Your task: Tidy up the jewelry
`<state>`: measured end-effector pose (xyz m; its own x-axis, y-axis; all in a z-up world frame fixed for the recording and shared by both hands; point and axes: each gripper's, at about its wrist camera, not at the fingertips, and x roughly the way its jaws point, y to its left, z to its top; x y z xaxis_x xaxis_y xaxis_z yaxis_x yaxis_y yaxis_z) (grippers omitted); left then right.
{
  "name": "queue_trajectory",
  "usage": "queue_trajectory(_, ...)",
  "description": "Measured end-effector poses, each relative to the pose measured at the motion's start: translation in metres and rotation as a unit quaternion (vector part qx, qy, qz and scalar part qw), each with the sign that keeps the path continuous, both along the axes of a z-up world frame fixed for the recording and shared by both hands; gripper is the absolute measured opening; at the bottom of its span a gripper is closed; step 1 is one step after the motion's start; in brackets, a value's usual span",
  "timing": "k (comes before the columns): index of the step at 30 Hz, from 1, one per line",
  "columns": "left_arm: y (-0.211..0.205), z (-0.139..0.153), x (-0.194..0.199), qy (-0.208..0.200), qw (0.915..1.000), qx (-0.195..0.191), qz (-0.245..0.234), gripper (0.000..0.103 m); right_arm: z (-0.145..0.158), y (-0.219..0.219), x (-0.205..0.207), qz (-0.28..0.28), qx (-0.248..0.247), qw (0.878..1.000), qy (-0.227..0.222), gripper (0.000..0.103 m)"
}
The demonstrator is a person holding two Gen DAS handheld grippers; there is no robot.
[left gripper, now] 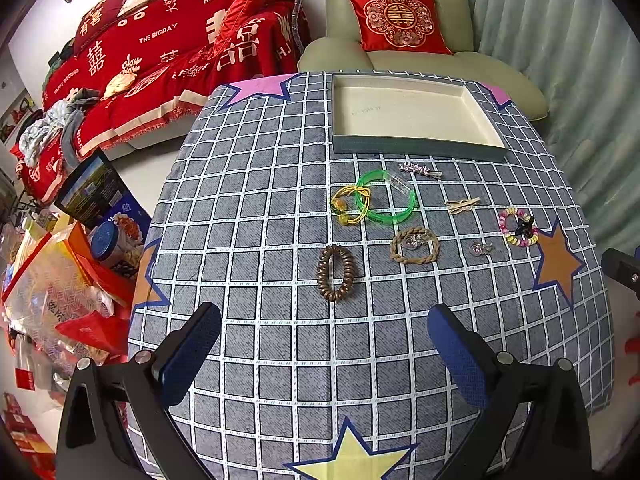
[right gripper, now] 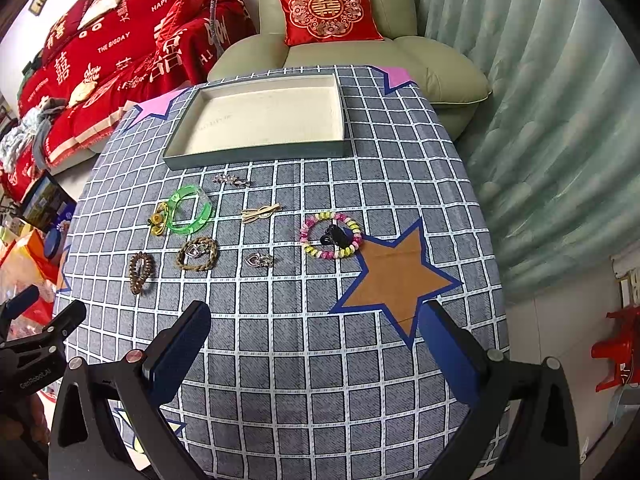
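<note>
While both the left gripper (left gripper: 324,344) and right gripper (right gripper: 316,336) hang spread and empty over bare checked cloth (left gripper: 280,360) low in frame, jewelry (left gripper: 384,200) lies scattered mid-frame, below the shallow tray (left gripper: 416,148) near the table's far edge.

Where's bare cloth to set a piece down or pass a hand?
Free: the near strip between both grippers and the brown coil tie; the left side of the cloth, left of the tray; the tray floor itself. Crowded: the band in front of the tray, from the green bangle across to the pastel coil bracelet.
</note>
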<state>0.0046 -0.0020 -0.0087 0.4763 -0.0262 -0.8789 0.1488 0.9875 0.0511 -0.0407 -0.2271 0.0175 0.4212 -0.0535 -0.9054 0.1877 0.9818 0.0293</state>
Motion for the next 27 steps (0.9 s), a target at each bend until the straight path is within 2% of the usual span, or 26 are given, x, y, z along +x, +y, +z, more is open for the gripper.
queue_trajectory(19, -0.001, -0.009, -0.007, 0.006, 1.0000, 0.000, -0.002, 0.103, -0.001, 0.002, 0.003, 0.002, 0.003, 1.000, 0.009, 0.103)
queue_trajectory(27, 0.004, -0.018, 0.004, 0.035, 0.9993, 0.001, 0.015, 0.103, -0.011, -0.005, 0.009, -0.001, 0.014, 0.999, 0.031, 0.103)
